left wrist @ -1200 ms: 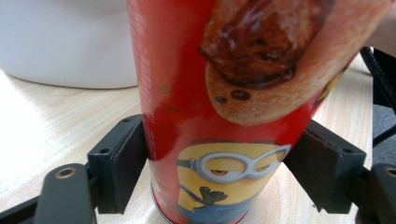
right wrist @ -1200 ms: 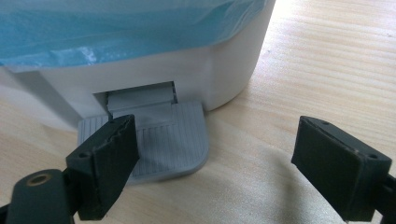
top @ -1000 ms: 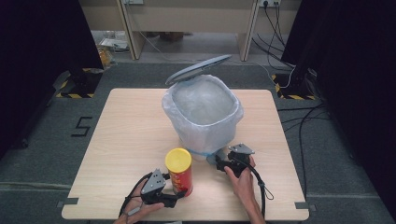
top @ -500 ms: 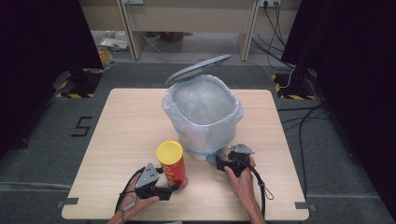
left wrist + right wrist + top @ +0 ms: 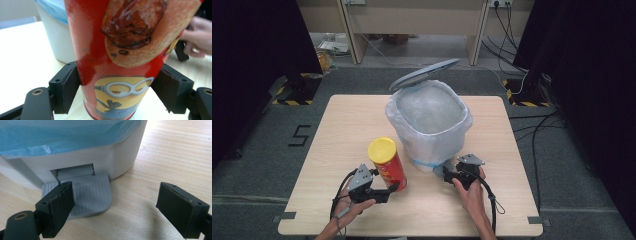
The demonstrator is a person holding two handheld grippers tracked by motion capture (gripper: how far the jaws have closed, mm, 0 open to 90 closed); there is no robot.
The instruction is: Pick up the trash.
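1. Two grippers at work near the table's (image 5: 337, 120) front edge, one per hand, each on a separate job.
2. Left gripper (image 5: 384, 191): clamped on the lower part of a red crisp tube (image 5: 388, 165), one jaw pad pressed to each side of it, as seen close up in the left gripper view (image 5: 117, 62). Tube tilted a little, yellow lid (image 5: 382, 149) on top, base apparently clear of the wood or barely touching it; hard to tell which.
3. Low grip probably chosen to leave the upper body and lid free to go over a rim first.
4. Just beyond and to the right of those jaws: a white pedal bin (image 5: 429, 132) with a pale blue liner (image 5: 429, 107) folded over its rim, grey lid (image 5: 427, 75) standing raised at the back.
5. Right gripper (image 5: 451, 176): jaws wide apart, clamped on nothing, set low against the bin's foot.
6. Directly ahead of its left jaw, the grey ribbed pedal (image 5: 87, 195), with that jaw over its near corner; likely pressing it down, which would explain the raised lid.
7. Right jaw over bare wood, well clear of the pedal.
8. Likely aim, as a judgement: tube into the open bin while the pedal holds the lid up.
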